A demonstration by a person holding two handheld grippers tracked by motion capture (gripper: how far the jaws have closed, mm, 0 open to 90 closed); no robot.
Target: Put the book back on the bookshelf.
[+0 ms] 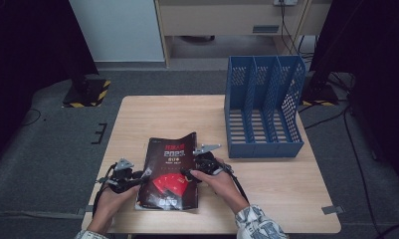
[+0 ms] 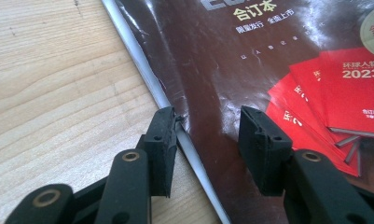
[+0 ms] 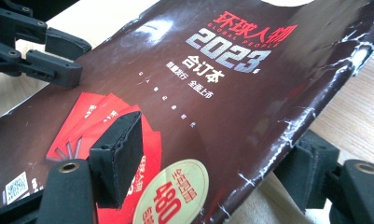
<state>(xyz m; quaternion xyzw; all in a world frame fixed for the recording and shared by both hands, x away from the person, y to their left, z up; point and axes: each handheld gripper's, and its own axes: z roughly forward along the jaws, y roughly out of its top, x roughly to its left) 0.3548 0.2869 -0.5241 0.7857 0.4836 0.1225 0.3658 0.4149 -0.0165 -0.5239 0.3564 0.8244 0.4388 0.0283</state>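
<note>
One dark-covered magazine [image 1: 169, 172] is lying near the front edge of the desk [image 1: 152, 112], its right side lifting off the wood while its left side is resting flat; the left tongs [image 2: 207, 140] are straddling the magazine's left edge, one jaw on the bare wood and one over the cover, standing partly apart and pressing on nothing; the right tongs [image 3: 212, 163] are bracketing the raised right edge, one jaw above the cover and one beneath it, though whether the pads are actually pinching the paper cannot be told; open desk is stretching behind the magazine and to its left, while one blue file rack [image 1: 264, 107] with three slots is standing well apart at the right rear; the magazine's lower corners are being cut off in both gripper views, and the small print on the cover is too fine to read; two hands, two tongs, one magazine, one rack.
</note>
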